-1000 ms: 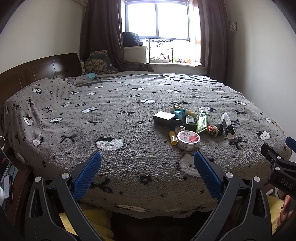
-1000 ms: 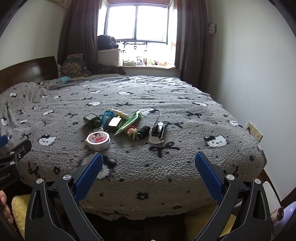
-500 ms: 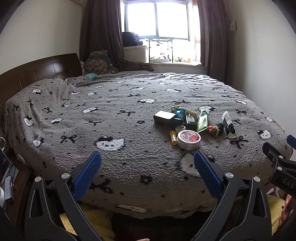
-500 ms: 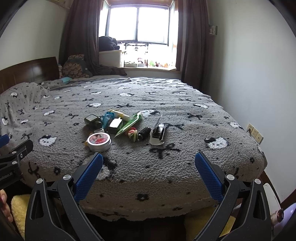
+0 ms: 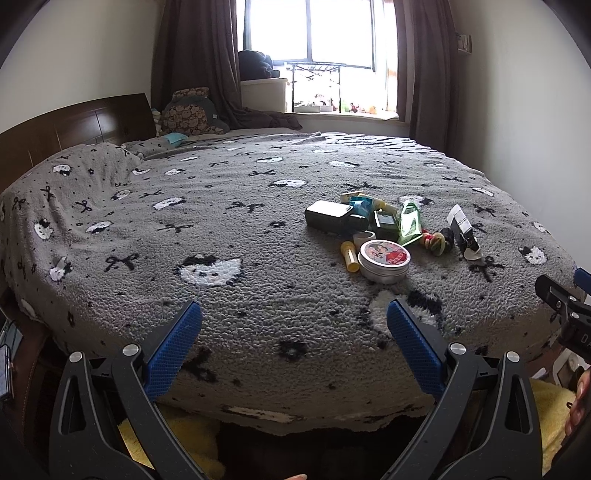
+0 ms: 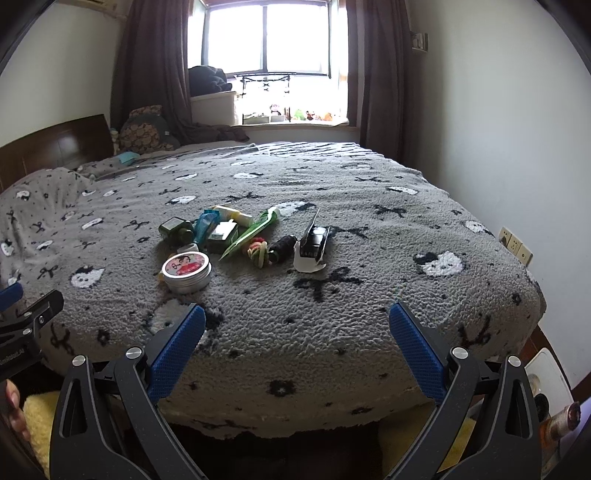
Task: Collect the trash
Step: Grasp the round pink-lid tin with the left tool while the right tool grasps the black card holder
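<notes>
In the left wrist view, the left gripper (image 5: 293, 332) hung over the near edge of the bed (image 5: 258, 295), its blue fingers (image 5: 173, 347) spread wide apart and empty. The trash pile (image 5: 384, 232) lay right of centre on the blanket, well apart from the fingers. A round tin (image 5: 384, 260) sat nearest, lid up and closed; a yellow tube (image 5: 350, 256) lay touching its left side, long axis running toward the camera. A dark box (image 5: 328, 216) lay behind them, and a green wrapper (image 5: 410, 223) pointed away toward the window (image 5: 314, 33). A torn white pack (image 5: 463, 232) lay at the pile's right end. Against the picture a second before, the pile sat a little lower and nearer; nothing in it had shifted.

In the right wrist view, the right gripper (image 6: 297, 332) was likewise wide open and empty, near the bed edge. The tin (image 6: 186, 271) lay left of centre, the wrapper (image 6: 251, 232) slanting up to the right, the pack (image 6: 312, 245) standing open on its side. The pile looked slightly closer than before.
</notes>
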`<control>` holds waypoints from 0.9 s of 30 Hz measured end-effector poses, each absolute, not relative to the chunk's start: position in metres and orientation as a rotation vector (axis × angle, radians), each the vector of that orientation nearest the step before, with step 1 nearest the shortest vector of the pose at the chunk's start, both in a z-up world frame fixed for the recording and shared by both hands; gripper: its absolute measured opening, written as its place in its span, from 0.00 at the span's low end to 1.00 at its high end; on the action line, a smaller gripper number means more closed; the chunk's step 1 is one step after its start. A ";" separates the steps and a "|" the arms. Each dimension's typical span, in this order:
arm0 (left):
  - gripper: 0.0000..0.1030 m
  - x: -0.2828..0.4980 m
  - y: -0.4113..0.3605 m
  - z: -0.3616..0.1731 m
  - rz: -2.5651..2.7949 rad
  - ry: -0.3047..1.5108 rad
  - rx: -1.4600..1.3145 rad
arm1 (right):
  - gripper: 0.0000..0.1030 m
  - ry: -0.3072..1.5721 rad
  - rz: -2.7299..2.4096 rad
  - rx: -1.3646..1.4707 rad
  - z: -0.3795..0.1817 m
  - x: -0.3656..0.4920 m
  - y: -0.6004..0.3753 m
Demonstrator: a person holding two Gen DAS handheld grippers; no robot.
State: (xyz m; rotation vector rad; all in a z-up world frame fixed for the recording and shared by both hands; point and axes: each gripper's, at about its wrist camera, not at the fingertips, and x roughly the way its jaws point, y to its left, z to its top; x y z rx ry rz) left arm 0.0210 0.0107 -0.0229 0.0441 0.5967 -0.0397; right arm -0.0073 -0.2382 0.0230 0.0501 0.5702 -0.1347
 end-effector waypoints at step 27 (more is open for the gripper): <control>0.68 0.133 -0.081 -0.105 -0.314 0.824 0.061 | 0.97 0.705 -0.122 0.146 -0.033 0.128 -0.290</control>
